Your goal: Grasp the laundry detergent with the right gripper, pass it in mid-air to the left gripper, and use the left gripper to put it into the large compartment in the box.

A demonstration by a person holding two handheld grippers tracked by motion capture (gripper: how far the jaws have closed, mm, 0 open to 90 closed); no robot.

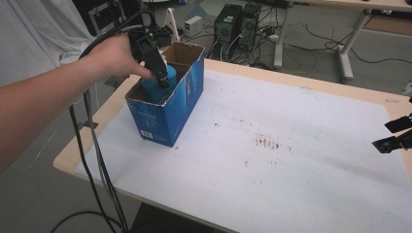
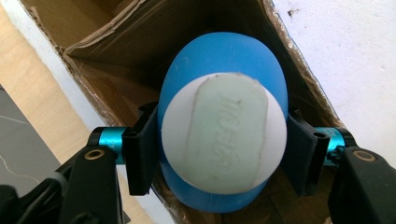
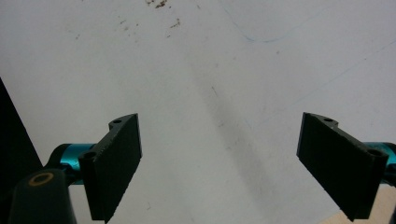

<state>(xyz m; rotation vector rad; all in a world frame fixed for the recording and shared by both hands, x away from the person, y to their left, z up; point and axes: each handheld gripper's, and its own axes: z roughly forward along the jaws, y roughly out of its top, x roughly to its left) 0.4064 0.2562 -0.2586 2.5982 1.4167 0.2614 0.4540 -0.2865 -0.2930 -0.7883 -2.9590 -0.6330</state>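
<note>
Workroom setting: wooden table (image 1: 111, 104) covered by a white sheet (image 1: 291, 145) with rust-coloured stains near the middle; computer towers (image 1: 238, 24) and cabling stand on the floor beyond. All positions below are given relative to the blue cardboard box (image 1: 167, 114).

Item 1, left gripper (image 1: 163, 80): directly above the box's near compartment, pointing down into it, carried by a hand (image 1: 109, 60) that enters from the left. Its jaws are clamped on the sides of the bottle; the left gripper view has both black pads pressed against it.

Item 2, blue bottle (image 2: 223, 140) with white cap: upright, held between those pads, its body partly down inside the near compartment, its shoulder level with the box rim or just above. Whether its base touches the box floor cannot be told.

Item 3, blue cardboard box: open-topped, torn rim, cardboard divider across the middle; the far compartment looks empty as far as the angle allows.

Item 4, right gripper (image 1: 393, 136): well apart from the box, at the right edge of the sheet, jaws wide apart with nothing between them.

Progress, as judged: boxing of the bottle is well advanced. Outstanding: settling it on the box floor, releasing the grip, lifting clear.
</note>
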